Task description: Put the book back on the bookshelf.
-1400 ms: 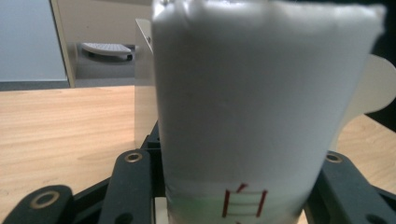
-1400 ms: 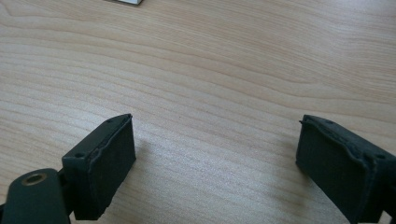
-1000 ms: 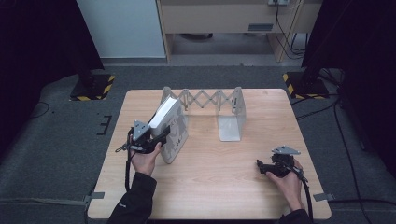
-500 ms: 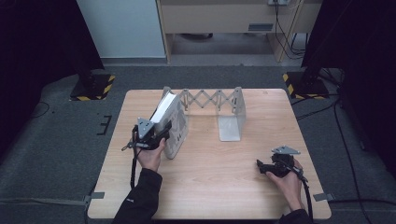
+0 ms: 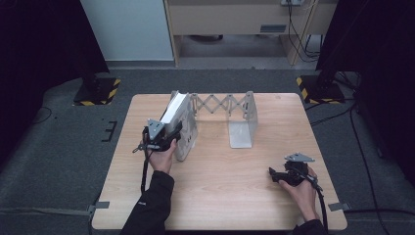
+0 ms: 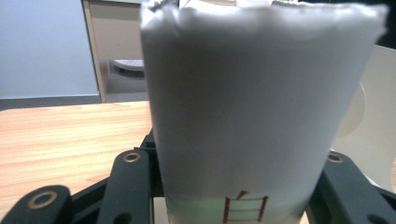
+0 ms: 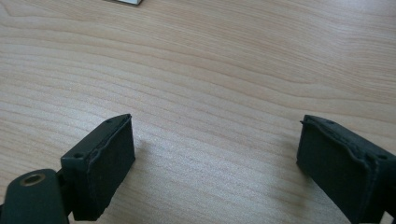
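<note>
On the table [image 5: 235, 196] — book [image 5: 174, 108] stands upright, spine toward left hand-held gripper [image 5: 164, 134].

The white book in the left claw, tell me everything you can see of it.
The book is a thick white volume, its page block pale and slightly ragged at the top edge in the left gripper view, with a small red mark low on that face. It stands nearly upright, tilted, at the left end of the metal rack on the table. The left claw is shut on it.
</note>
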